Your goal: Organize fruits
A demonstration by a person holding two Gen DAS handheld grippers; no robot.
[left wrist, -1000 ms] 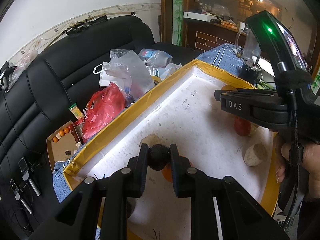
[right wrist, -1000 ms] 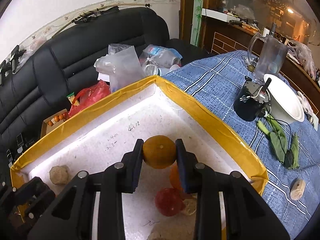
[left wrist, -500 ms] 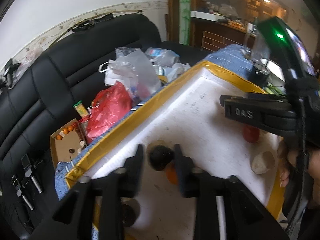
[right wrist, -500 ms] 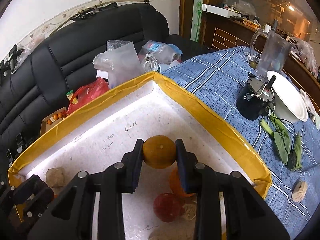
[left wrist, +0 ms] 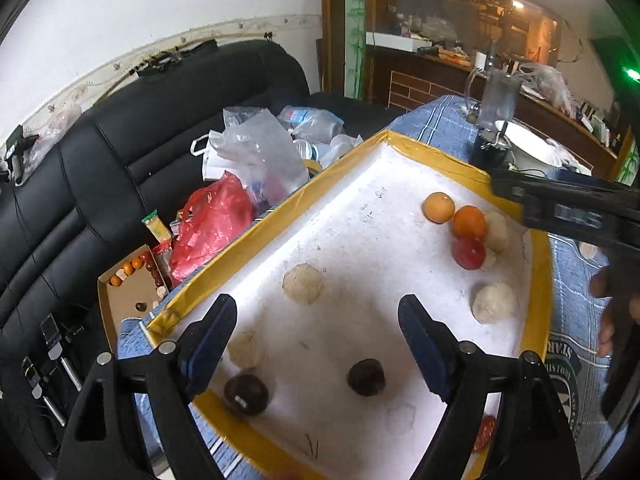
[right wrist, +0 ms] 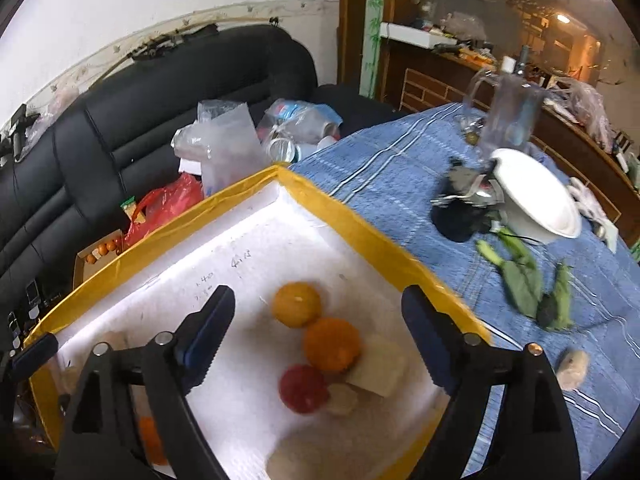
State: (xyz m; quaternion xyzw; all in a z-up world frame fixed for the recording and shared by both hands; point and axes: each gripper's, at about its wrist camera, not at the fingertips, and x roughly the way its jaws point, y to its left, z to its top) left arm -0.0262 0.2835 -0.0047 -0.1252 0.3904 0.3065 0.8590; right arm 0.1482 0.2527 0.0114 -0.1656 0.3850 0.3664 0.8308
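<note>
Fruits sit loose in the white tray [left wrist: 400, 168] with the yellow rim. Both tools hang above it with fingers spread wide and nothing in them. Under the left gripper [left wrist: 316, 344] lie two dark round fruits [left wrist: 366, 377], close together near the front edge. Under the right gripper [right wrist: 318, 336] a yellow orange [right wrist: 296, 305], a deeper orange one [right wrist: 332, 344] and a red fruit [right wrist: 303, 388] bunch up by the far side. It looks like dark ones go in one spot and bright ones in another.

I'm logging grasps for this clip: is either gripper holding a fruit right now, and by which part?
Nothing is held. The left gripper and the right gripper are both open and hold nothing; the fruits lie in the tray.
</note>
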